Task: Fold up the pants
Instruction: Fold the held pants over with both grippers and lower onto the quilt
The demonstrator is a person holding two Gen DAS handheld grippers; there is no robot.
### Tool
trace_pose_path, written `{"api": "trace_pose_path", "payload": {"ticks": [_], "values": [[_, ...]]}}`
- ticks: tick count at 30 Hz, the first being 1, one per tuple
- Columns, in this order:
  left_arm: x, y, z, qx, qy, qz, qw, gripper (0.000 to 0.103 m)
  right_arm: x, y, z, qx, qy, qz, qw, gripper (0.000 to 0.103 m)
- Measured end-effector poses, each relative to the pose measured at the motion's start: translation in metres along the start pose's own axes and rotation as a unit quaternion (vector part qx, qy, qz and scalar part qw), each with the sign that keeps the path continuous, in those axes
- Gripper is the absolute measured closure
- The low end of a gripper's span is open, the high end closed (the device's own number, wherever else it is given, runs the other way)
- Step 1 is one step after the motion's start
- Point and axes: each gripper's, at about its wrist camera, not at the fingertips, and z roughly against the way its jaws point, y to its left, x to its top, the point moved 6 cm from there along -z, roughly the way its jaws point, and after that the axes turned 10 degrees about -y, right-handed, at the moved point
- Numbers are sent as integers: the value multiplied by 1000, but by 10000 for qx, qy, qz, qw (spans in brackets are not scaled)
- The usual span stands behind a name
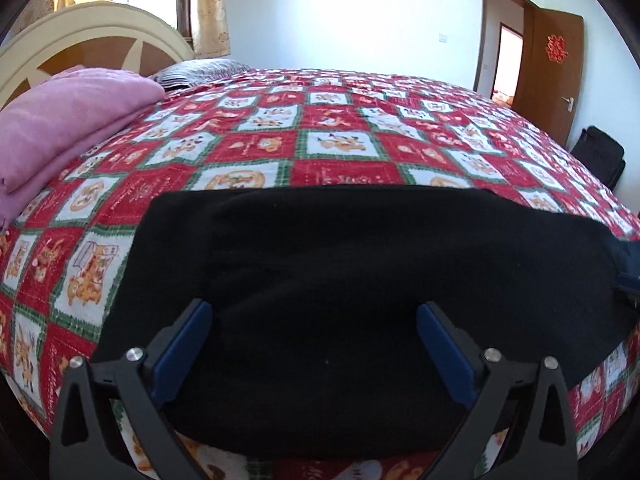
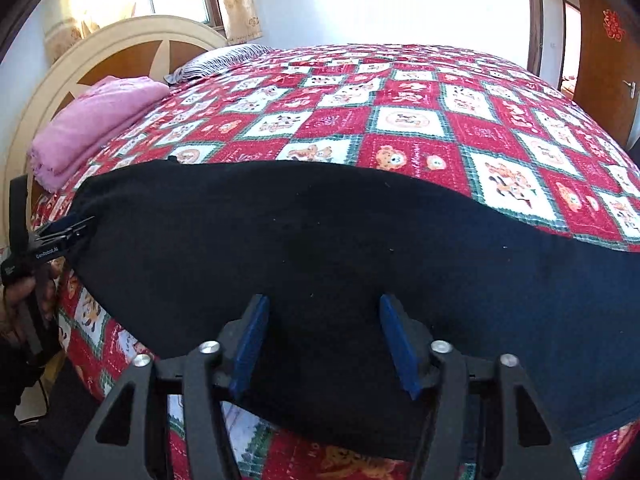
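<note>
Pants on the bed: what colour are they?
The pants are plain black, with no visible pattern. They show best in the left wrist view.

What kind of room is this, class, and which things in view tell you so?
Most likely a bedroom: a bed with a checked red quilt, a curved headboard, and a striped pillow by a folded pink blanket.

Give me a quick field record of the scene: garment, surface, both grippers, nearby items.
garment: black pants spread flat near the bed's front edge
surface: bed with red checkered quilt
left gripper: open, fingers either side of the fabric
right gripper: open over the pants, nothing held
nearby: folded pink blanket by the headboard; striped pillow behind it
</note>
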Motion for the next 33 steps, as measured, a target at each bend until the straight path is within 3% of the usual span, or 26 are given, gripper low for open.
{"api": "trace_pose_path", "payload": {"ticks": [1, 5, 9, 11, 13, 15, 17, 21, 25, 29, 33], "values": [[0, 0, 0, 9, -8, 19, 10000, 0, -1, 6, -1, 132, 15, 94, 9999, 21], [3, 2, 2, -55, 105, 113, 9999, 0, 2, 15, 6, 41, 104, 524, 9986, 21], [13, 4, 12, -144, -19, 366, 9992, 0, 28, -29, 41, -301, -393, 11, 9988, 21], [16, 4, 11, -38, -80, 204, 9998, 0, 33, -60, 49, -597, -416, -244, 9971, 21], [11, 9, 0, 191, 126, 84, 9997, 0, 28, -88, 49, -813, -259, -572, 9947, 21], [8, 12, -2, 333, 52, -60, 9994, 0, 17, -105, 44, -942, -87, -809, 9922, 21], [7, 11, -4, 448, 13, -236, 9987, 0, -1, -113, 37, -822, 99, -1138, 9901, 21], [11, 15, 0, 463, 24, -137, 9988, 0, -6, -100, 35, -1067, 30, -594, 9925, 21], [17, 42, 8, 697, -169, 86, 9974, 0, 4, -99, 45, -782, -301, -978, 9917, 21], [10, 83, 3, 918, 3, 394, 9950, 0, 21, -63, 44, -533, -566, -498, 9957, 21], [-1, 99, -2, 667, 69, 888, 9938, 0, 25, -7, 12, 230, -196, -88, 9995, 21]]}}
